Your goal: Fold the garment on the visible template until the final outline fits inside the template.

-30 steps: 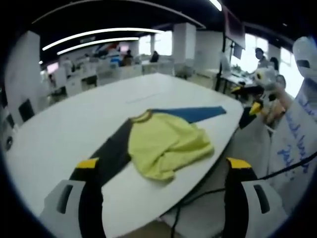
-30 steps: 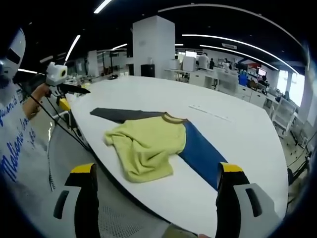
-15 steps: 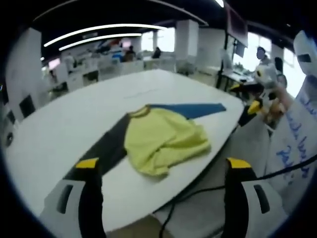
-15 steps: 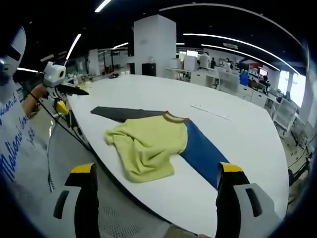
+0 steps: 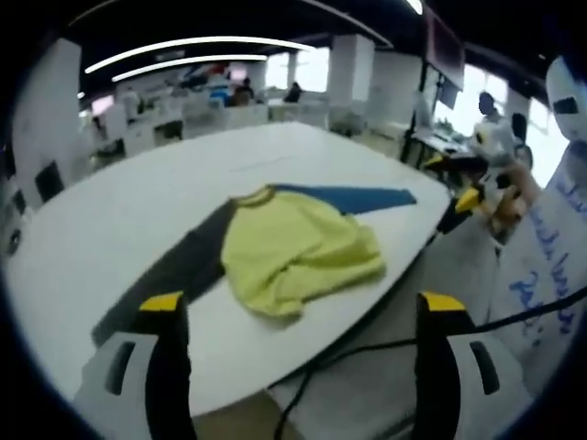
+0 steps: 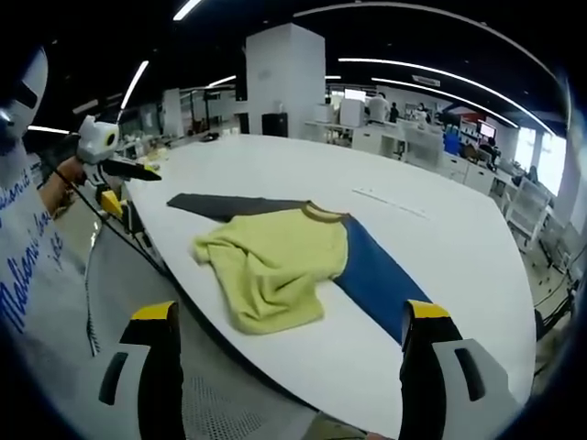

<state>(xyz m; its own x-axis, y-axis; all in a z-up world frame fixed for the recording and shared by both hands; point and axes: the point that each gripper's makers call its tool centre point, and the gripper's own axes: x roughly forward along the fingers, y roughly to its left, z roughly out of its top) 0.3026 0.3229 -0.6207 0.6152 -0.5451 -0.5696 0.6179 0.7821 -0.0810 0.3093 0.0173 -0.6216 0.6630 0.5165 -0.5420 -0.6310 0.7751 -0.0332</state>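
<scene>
Yellow garment (image 5: 298, 252) (image 6: 271, 266) lies crumpled near the white table's (image 5: 110, 229) (image 6: 440, 247) edge, one sleeve dark grey, the other blue. Left gripper (image 5: 293, 316) and right gripper (image 6: 289, 325) hover short of it, jaws wide, empty. Template seemingly faint.

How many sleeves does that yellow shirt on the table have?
2. A dark grey sleeve stretches one way from the yellow shirt, a blue sleeve the other.

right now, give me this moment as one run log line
stage: pre-grasp | left claw: open, empty | right claw: open, empty | garment: crumpled yellow body, sleeves spread | table: white
</scene>
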